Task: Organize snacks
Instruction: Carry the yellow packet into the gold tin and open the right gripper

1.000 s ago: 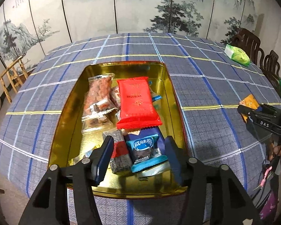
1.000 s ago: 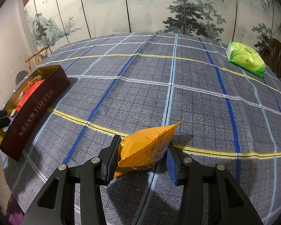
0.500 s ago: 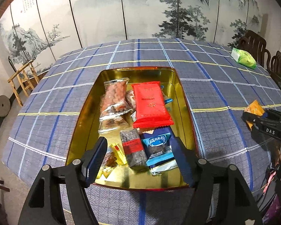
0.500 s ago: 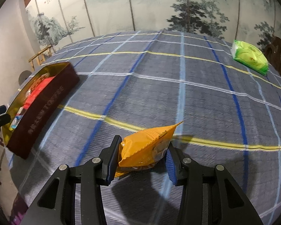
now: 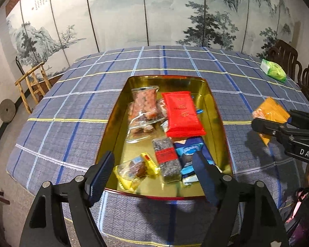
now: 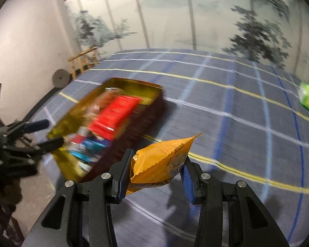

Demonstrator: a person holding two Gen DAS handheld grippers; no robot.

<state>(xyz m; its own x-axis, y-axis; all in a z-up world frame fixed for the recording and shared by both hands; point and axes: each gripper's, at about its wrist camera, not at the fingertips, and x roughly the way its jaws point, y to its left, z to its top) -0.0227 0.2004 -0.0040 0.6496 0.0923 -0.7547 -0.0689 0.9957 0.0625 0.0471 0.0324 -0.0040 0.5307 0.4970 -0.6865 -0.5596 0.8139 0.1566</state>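
The left tongs (image 5: 152, 166) stand wide apart with nothing between the blue pads (image 5: 104, 169), hovering above the near edge of the surface. The right tongs (image 6: 154, 168) are closed on an orange packet (image 6: 161, 161), both pads pressed against its sides, lifted off the surface; in the left wrist view the right tongs (image 5: 272, 121) reach in from the right edge.

A folding screen (image 5: 154, 14) painted with ink mountains and pines stands behind the table, which is draped in a blue plaid cloth (image 5: 72, 107). A light wooden chair (image 5: 33, 82) and a round stone disc (image 5: 7, 111) stand off the table's left edge; dark carved chairs (image 5: 286, 55) line the right edge.
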